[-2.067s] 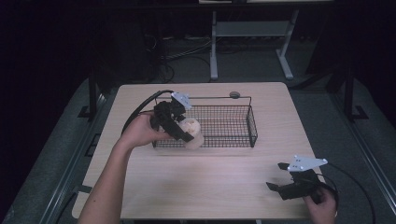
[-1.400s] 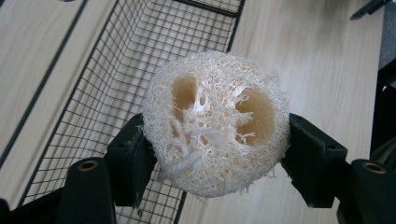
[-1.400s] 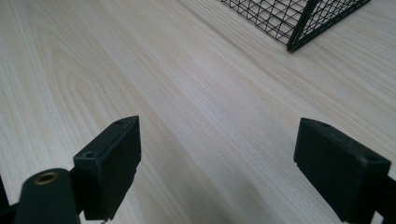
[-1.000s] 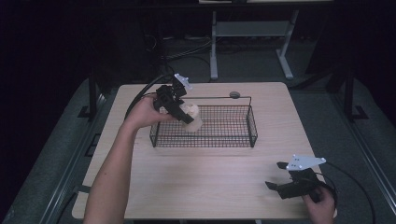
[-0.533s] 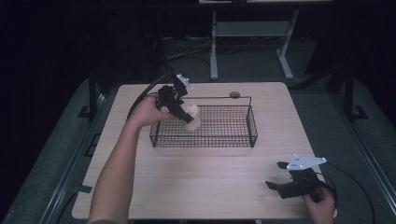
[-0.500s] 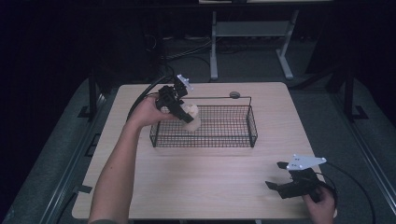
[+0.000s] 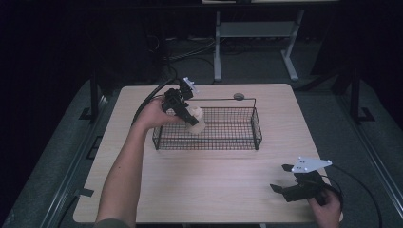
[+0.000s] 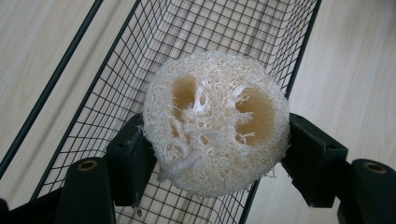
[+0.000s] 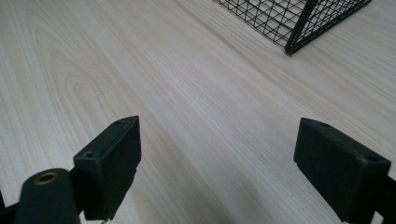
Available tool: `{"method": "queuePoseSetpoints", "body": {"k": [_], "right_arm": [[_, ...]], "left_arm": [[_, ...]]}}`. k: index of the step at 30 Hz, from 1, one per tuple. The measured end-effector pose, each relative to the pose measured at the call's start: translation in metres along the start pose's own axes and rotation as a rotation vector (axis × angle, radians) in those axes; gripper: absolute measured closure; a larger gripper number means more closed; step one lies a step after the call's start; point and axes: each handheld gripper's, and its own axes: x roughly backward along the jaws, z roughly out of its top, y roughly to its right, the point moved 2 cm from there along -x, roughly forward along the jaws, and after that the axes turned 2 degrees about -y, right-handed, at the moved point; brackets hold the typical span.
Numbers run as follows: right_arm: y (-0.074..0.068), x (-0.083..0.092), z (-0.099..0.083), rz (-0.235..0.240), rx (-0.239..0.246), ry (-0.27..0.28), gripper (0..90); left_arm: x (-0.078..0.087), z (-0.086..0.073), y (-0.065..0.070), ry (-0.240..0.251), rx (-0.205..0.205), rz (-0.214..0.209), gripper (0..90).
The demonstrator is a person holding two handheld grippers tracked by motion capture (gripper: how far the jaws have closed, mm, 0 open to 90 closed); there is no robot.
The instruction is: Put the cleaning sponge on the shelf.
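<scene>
Key relation: the loofah point(image 8: 212, 123) hangs in the left tongs point(image 7: 186, 114) just over the left end of the basket point(image 7: 256, 130), with the wire floor straight below it; the coming move looks like a short drop downward.
Loofah axis: its cut face, with two big hollows, turns toward the left tongs' camera, so the piece's long axis runs away from the tongs, down into the basket.
Nearer hand: the left hand point(image 7: 154, 114), by far; the right one rests well apart at the table's point(image 7: 214, 180) near right corner.
Left tongs: closed on the loofah, one black pad pressing each side.
Right tongs point(image 7: 297, 187): wide open, holding nothing, lying low on bare wood, with a basket corner far ahead.
Loofah look: pale cream, fibrous, a round slice of webbed strands, light and springy by the look of it.
Loofah place: above the basket's left end, not yet on the mesh as far as can be judged.
</scene>
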Motion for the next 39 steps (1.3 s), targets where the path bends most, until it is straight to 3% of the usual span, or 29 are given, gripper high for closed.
{"method": "queuePoseSetpoints", "body": {"k": [5, 12, 17, 31, 39], "right_arm": [[-0.001, -0.001, 0.001, 0.003, 0.006, -0.008, 14.3], [0.001, -0.003, 0.001, 0.0, 0.014, -0.007, 14.3], [0.0, -0.004, 0.002, 0.002, 0.024, -0.013, 14.3], [0.0, -0.005, 0.002, 0.006, 0.018, -0.01, 14.3], [-0.004, -0.005, 0.004, 0.003, 0.03, -0.014, 14.3]], "left_arm": [[-0.003, -0.003, -0.003, 0.014, 0.019, 0.001, 30.4], [-0.013, -0.01, -0.007, -0.004, 0.032, 0.003, 30.3], [-0.024, -0.011, -0.009, -0.047, 0.032, -0.001, 30.3], [-0.037, -0.01, -0.009, -0.072, 0.024, -0.005, 30.2], [-0.045, -0.018, -0.014, -0.076, 0.054, -0.004, 30.2]]}}
